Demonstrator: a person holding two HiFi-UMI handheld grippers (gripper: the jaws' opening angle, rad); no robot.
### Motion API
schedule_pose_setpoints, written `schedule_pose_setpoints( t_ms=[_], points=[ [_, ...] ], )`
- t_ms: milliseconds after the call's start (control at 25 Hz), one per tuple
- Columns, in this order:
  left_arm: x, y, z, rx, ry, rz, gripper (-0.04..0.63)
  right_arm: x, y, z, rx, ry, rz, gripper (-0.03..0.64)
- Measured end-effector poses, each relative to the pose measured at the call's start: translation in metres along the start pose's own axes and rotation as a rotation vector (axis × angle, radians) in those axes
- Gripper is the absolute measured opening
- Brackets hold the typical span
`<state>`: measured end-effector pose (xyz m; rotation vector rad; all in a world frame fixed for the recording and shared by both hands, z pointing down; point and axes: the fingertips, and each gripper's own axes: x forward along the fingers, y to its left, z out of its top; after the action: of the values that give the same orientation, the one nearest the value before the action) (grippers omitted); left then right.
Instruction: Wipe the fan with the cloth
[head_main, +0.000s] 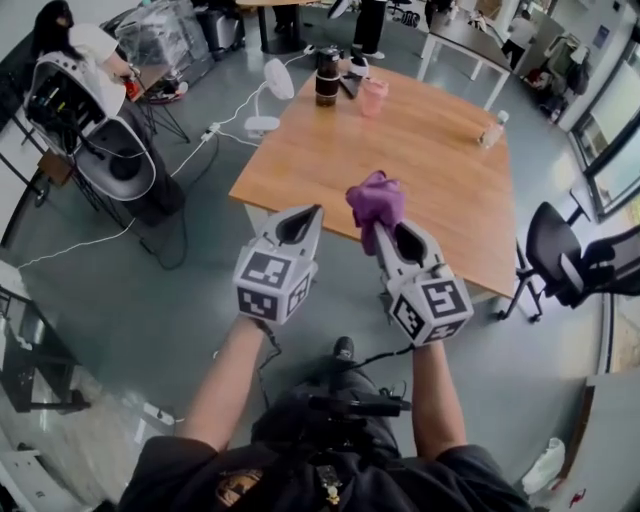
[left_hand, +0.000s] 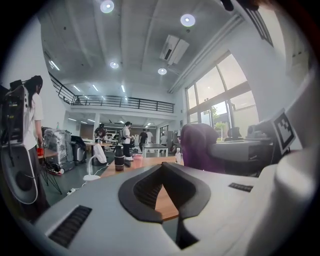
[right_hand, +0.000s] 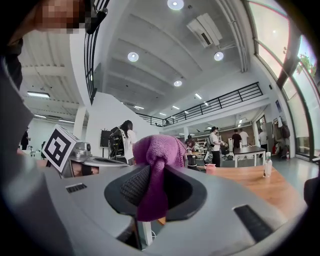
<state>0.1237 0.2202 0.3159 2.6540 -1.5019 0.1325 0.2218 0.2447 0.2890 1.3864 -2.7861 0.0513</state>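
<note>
R tongs (head_main: 386, 234) pinch purple cloth (head_main: 376, 198), bunched at tips ready for wiping; L tongs (head_main: 311, 214) closed tight, empty. Target fan (head_main: 273, 84) at 11 o'clock beside desk (head_main: 430, 150), well apart.

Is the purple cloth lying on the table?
No, the cloth is pinched in the right tool, up off the table.

Wooden table (head_main: 420, 150), dark flask perhaps (head_main: 327, 78), pink cup (head_main: 373, 97), clear bottle (head_main: 491, 129), black chair (head_main: 555, 245)
</note>
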Motion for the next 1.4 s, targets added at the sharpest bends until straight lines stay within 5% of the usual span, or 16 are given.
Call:
schedule_pose_setpoints(
  t_ms=[560, 880, 1160, 1400],
  points=[
    [0.119, 0.158, -0.002, 0.015, 0.07, 0.202, 0.005, 0.208, -0.065, -0.011, 0.047, 0.0, 0.213, 0.086],
    [0.143, 0.236, -0.001, 0.011, 0.105, 0.267, 0.005, 0.295, -0.063, -0.01, 0.023, 0.024, 0.286, 0.086],
    [0.162, 0.323, -0.046, -0.015, 0.15, 0.233, 0.005, 0.377, -0.038, -0.053, -0.06, 0.143, 0.233, 0.086],
    [0.194, 0.386, -0.092, -0.039, 0.215, 0.101, 0.005, 0.442, -0.024, -0.105, -0.118, 0.316, 0.118, 0.086]
  ],
)
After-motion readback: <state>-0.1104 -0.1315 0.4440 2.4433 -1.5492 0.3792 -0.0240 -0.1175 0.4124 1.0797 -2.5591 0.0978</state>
